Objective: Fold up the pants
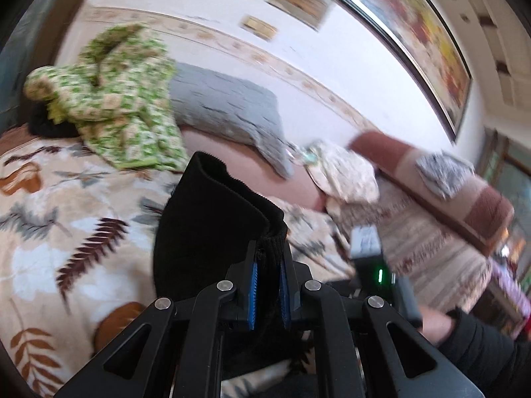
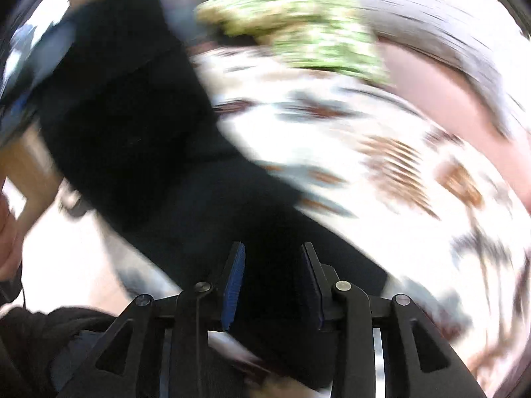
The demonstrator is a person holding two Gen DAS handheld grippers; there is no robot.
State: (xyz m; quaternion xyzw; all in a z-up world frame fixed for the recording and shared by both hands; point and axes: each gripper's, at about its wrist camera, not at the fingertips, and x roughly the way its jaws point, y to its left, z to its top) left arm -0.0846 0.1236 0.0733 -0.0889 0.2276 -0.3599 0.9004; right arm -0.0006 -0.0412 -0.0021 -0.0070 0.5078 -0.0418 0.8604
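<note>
left view, left tongs (image 1: pixel 268 272): pressed together, pinching the ribbed hem of the black pants (image 1: pixel 212 229), likely to carry that end over for a fold.
left view, pants: rising from the blue pads, draping left and below.
left view, leaf blanket (image 1: pixel 66 205): under the tongs, serving as folding surface.
left view, green garment (image 1: pixel 122 99): well ahead, upper left.
right view, right tongs (image 2: pixel 272 278): spread, pads not pressing.
right view, pants (image 2: pixel 139 116): black cloth between and ahead of the fingers, stretching up-left; contact unclear in blur.

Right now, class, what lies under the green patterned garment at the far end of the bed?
Under the green patterned garment a dark item pokes out, lying on the leaf-print blanket. How far it reaches underneath is hidden.
</note>
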